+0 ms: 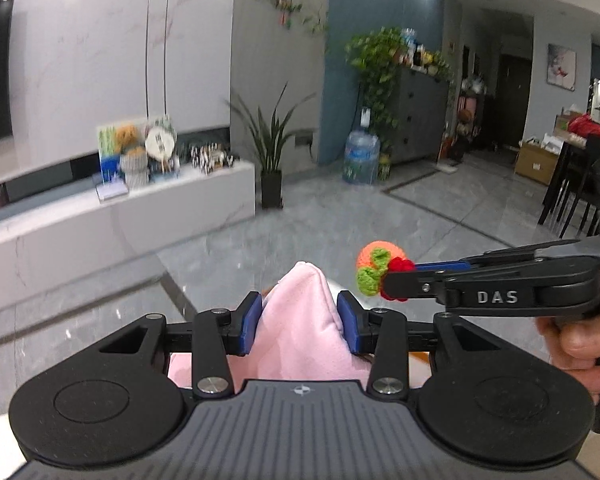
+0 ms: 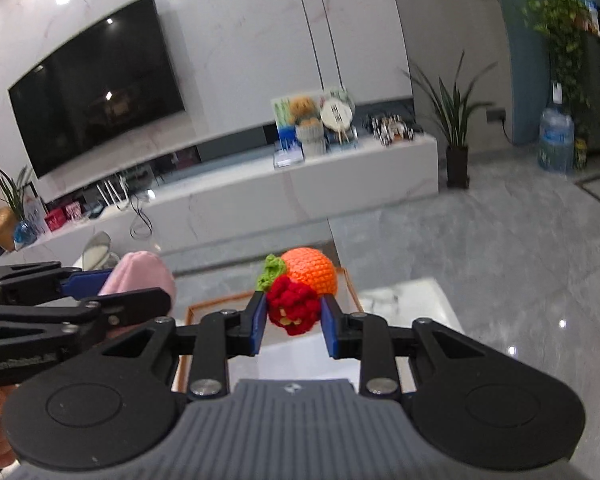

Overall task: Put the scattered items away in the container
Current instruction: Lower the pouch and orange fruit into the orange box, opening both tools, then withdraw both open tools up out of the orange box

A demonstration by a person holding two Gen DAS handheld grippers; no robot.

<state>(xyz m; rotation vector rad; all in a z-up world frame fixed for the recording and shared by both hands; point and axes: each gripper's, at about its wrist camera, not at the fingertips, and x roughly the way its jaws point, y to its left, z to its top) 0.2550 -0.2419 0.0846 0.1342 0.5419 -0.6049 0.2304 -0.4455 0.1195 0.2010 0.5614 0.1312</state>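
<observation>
Both grippers loaded: left (image 1: 299,322) pink cloth (image 1: 300,332), right (image 2: 293,322) crochet fruit (image 2: 300,294).

The cloth (image 1: 300,332) is plain pale pink. The crocheted toy (image 2: 300,292) is orange, red and green. The gripper pads (image 2: 260,322) are blue.

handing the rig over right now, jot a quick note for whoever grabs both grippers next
Left gripper: shut on the pink cloth, held up in the air.
Right gripper: shut on the crochet toy, gripping its red part; the orange ball and green leaves stick out past the fingertips.
Both items are lifted, close beside each other, not touching.
An orange-rimmed tray lies below the right gripper; whether it is the container is unclear.
Done: both items picked up.
Left: lower each into the container and release.
</observation>
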